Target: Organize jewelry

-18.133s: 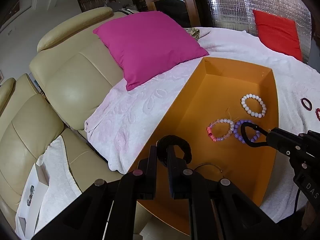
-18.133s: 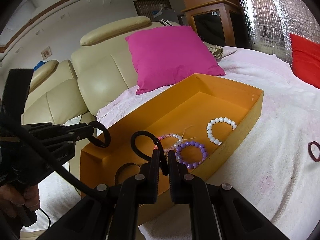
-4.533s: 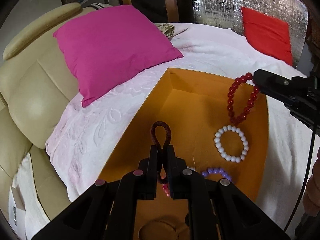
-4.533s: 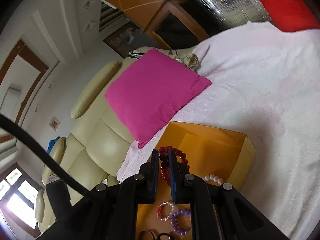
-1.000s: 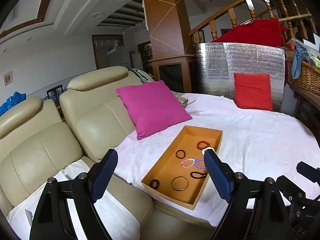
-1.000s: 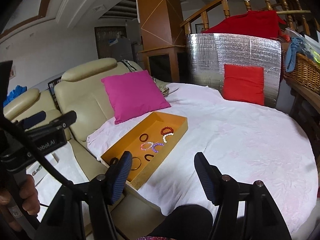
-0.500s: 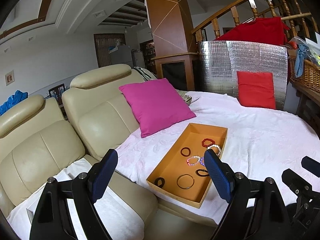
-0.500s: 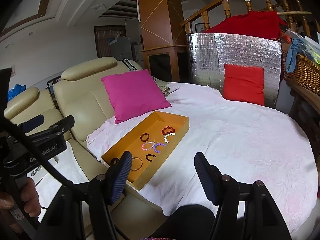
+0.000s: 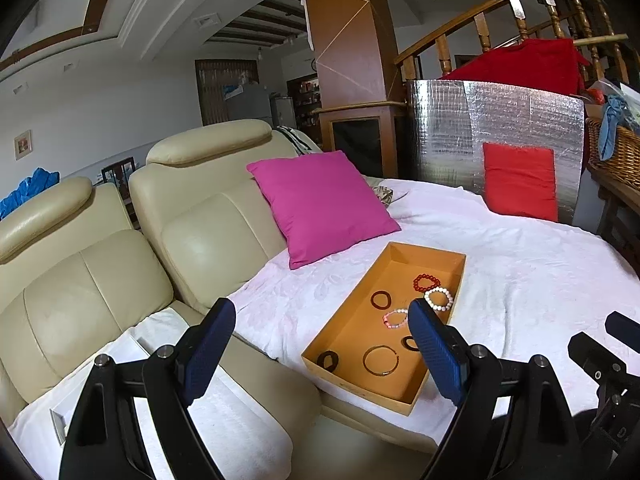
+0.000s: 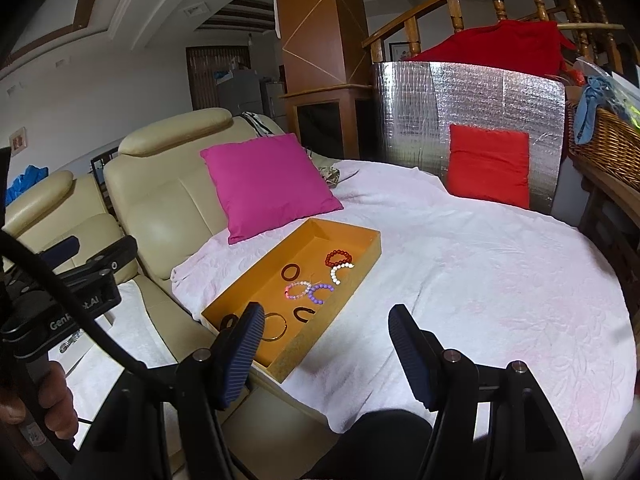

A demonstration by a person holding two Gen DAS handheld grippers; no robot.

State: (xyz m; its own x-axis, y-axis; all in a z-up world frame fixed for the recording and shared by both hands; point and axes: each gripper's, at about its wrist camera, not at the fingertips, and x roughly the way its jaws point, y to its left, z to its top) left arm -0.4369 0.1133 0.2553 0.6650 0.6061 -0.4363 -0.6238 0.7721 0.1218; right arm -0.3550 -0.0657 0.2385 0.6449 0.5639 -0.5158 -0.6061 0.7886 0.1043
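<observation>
A: Orange tray [image 9: 352,308] position?
B: On the white cloth [image 10: 480,264], bracelets inside. Left gripper [image 9: 320,320] and right gripper [image 10: 326,330] gape wide, empty.
A: View differences?
B: Only the right view shows the purple bracelet [image 10: 320,293] and a hand [image 10: 52,400].

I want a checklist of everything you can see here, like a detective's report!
Surface: white cloth over a round table, nothing loose seen on it.
Job's things: orange tray holds the red bead bracelet, white bead bracelet, purple bead bracelet, pink bead bracelet, thin bangle and dark bands.
Clutter: nothing seen.
Grippers: left hand-held gripper open, empty; right hand-held gripper open, empty.
Cables: black cable on the left gripper.
Surroundings: cream sofa, pink cushion, red cushion, wicker basket.
</observation>
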